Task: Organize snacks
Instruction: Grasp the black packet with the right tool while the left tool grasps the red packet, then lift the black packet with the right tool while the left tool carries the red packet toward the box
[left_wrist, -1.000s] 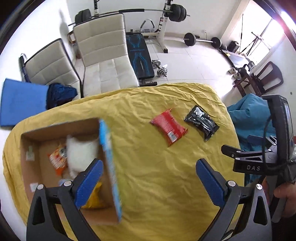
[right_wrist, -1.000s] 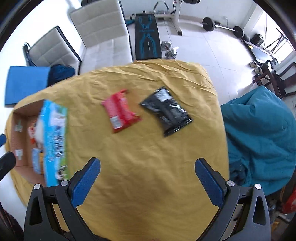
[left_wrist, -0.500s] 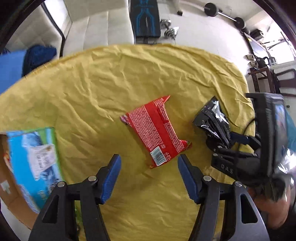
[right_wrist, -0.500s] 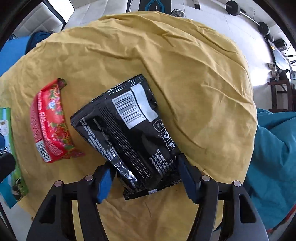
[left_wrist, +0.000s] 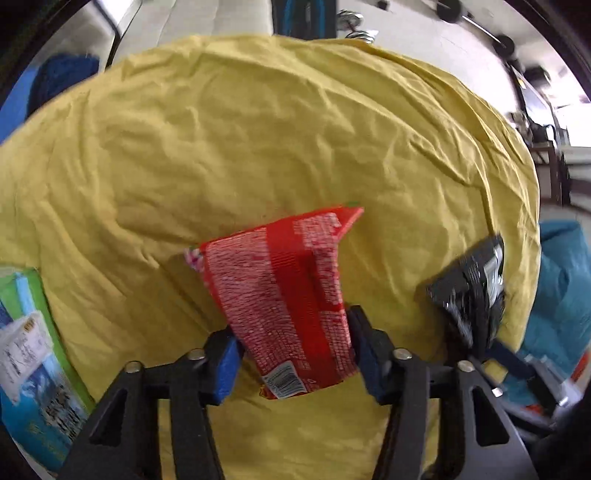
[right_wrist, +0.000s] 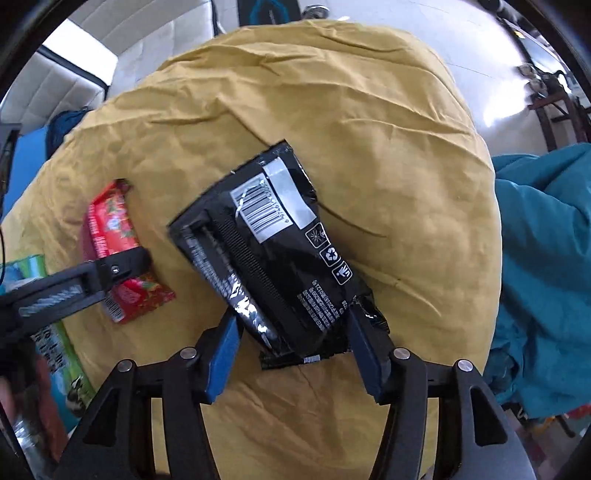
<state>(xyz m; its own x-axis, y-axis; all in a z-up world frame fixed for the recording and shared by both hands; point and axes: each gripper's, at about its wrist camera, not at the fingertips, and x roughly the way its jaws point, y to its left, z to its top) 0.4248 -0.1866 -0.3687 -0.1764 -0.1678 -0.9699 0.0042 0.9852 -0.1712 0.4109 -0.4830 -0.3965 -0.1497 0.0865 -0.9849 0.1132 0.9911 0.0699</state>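
A red snack packet (left_wrist: 284, 295) lies on the yellow cloth (left_wrist: 258, 129), its near end pinched between the blue pads of my left gripper (left_wrist: 295, 350), which is shut on it. A black snack packet (right_wrist: 273, 251) with a white barcode label has its near end squeezed in my right gripper (right_wrist: 295, 339), shut on it. In the left wrist view the black packet (left_wrist: 469, 291) hangs at the right edge. The right wrist view shows the red packet (right_wrist: 118, 254) at left, with the left gripper's finger (right_wrist: 81, 284) across it.
A blue and green box (left_wrist: 29, 365) lies at the cloth's left edge. A teal fabric heap (right_wrist: 546, 266) is beside the table on the right. White chairs (right_wrist: 88, 77) and gym weights stand on the floor beyond the far edge.
Both grippers came down from well above the table onto the packets. Their jaws went from wide open to shut, the left on the red packet and the right on the black one.
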